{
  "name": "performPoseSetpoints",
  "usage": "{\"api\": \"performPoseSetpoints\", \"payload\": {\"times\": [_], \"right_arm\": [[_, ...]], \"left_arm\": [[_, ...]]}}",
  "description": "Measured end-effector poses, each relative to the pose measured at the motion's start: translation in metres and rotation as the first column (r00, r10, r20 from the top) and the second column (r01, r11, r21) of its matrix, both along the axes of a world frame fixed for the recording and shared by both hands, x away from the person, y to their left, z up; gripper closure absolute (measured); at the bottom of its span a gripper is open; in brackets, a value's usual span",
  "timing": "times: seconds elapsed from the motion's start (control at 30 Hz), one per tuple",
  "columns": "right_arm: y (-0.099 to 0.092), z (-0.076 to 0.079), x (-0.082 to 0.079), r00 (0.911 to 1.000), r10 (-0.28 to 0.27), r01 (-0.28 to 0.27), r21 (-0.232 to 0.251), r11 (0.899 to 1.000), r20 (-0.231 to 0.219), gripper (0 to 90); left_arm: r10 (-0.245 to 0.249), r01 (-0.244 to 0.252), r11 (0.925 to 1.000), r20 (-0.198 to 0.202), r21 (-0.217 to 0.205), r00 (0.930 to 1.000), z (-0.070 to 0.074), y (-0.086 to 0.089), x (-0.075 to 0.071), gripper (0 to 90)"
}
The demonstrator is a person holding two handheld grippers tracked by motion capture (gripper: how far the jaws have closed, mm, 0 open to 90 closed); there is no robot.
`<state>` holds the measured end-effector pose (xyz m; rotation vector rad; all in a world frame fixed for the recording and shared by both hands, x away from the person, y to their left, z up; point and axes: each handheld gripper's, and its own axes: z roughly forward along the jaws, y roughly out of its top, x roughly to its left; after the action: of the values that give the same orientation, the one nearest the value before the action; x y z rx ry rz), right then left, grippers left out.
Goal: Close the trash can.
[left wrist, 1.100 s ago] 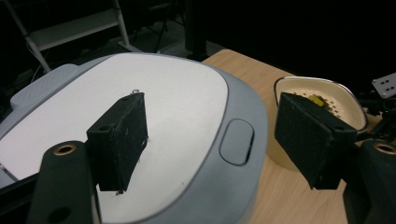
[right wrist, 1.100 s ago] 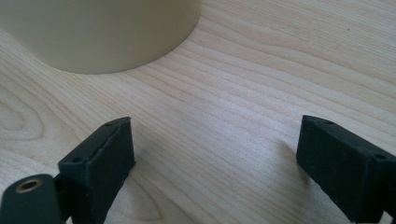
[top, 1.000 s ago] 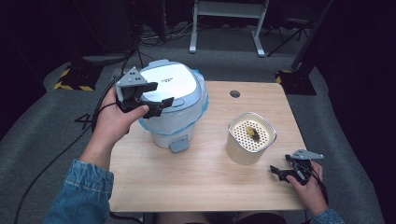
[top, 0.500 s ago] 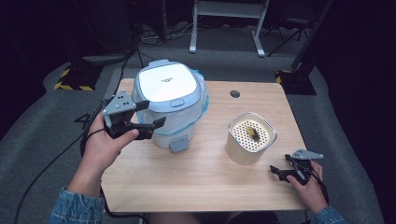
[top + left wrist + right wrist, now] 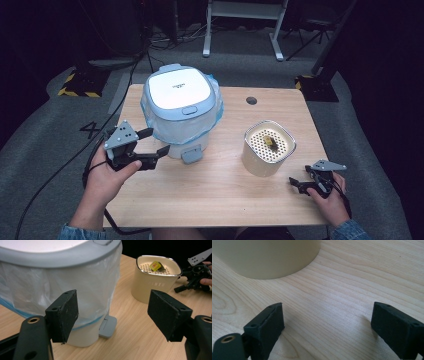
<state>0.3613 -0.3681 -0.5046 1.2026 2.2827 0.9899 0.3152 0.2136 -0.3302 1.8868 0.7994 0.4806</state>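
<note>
A white bin (image 5: 180,112) with a blue-grey lid and a clear plastic liner stands at the table's back left; its lid is down. My left gripper (image 5: 157,141) hovers low beside the bin's front left, open, with nothing between its jaws. In the left gripper view the gripper (image 5: 115,312) faces the liner-covered bin wall (image 5: 75,290) and the grey foot pedal (image 5: 108,326). A cream container (image 5: 268,147) with a perforated insert holds a small yellow and dark item (image 5: 156,265). My right gripper (image 5: 299,177) rests open on the table at the front right, close to that container (image 5: 267,257).
The wooden table (image 5: 215,195) has a dark round hole (image 5: 251,100) near its back edge. Cables trail off the left edge onto the grey floor. Bare tabletop lies between the bin and the cream container and along the front edge.
My left gripper has come down from beside the bin's lid and drawn back toward the front left, now low beside the bin's base. The right gripper has stayed put.
</note>
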Motion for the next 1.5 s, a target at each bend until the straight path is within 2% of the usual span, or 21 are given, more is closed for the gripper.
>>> {"api": "performPoseSetpoints", "payload": {"times": [0.2, 0.47, 0.63, 0.7, 0.77, 0.87, 1.0, 1.27, 1.37, 1.43, 1.5], "right_arm": [[0.0, 0.0, 0.0, 1.0, 0.0, 0.0, 0.001, 1.0, 0.0, 11.3], [0.0, 0.0, 0.0, 1.0, 0.0, 0.0, 0.0, 1.0, 0.0, 11.3], [0.0, 0.0, 0.0, 1.0, 0.0, 0.0, 0.001, 1.0, 0.0, 11.3], [0.0, 0.0, 0.0, 1.0, 0.0, 0.0, 0.0, 1.0, 0.0, 11.3], [0.0, 0.0, 0.0, 1.0, 0.0, 0.0, 0.001, 1.0, -0.001, 11.3], [0.0, 0.0, 0.0, 1.0, 0.0, 0.0, 0.001, 1.0, 0.0, 11.3], [0.0, 0.0, 0.0, 1.0, 0.0, 0.0, 0.001, 1.0, -0.001, 11.3], [0.0, 0.0, 0.0, 1.0, 0.0, 0.0, 0.001, 1.0, 0.0, 11.3], [0.0, 0.0, 0.0, 1.0, 0.0, 0.0, 0.001, 1.0, 0.0, 11.3], [0.0, 0.0, 0.0, 1.0, 0.0, 0.0, 0.0, 1.0, 0.0, 11.3], [0.0, 0.0, 0.0, 1.0, 0.0, 0.0, 0.001, 1.0, -0.001, 11.3]], "left_arm": [[0.012, -0.012, 0.9997, -0.019, 0.021, 0.9997, -0.018, 0.002, -0.002, 25.1], [0.042, -0.041, 0.999, -0.047, 0.016, 0.998, -0.046, 0.007, -0.003, 25.0], [0.059, -0.061, 0.9978, -0.077, -0.026, 0.9953, -0.065, 0.013, -0.003, 24.9], [0.07, -0.072, 0.997, -0.087, -0.029, 0.9938, -0.074, 0.014, -0.002, 24.7], [0.081, -0.082, 0.9965, -0.095, -0.01, 0.9922, -0.084, 0.016, -0.002, 24.6], [0.107, -0.107, 0.9942, -0.11, 0.008, 0.9882, -0.098, 0.019, -0.001, 24.6], [0.136, -0.137, 0.9905, -0.137, -0.001, 0.9811, -0.116, 0.024, 0.001, 24.6], [0.192, -0.19, 0.9814, -0.2, 0.03, 0.9609, -0.15, 0.029, 0.0, 24.4], [0.21, -0.202, 0.9777, -0.216, 0.059, 0.9537, -0.158, 0.028, -0.001, 23.3], [0.222, -0.204, 0.9739, -0.224, 0.099, 0.9491, -0.163, 0.026, -0.001, 22.3], [0.221, -0.194, 0.9718, -0.229, 0.134, 0.9481, -0.166, 0.025, 0.0, 21.4]]}}
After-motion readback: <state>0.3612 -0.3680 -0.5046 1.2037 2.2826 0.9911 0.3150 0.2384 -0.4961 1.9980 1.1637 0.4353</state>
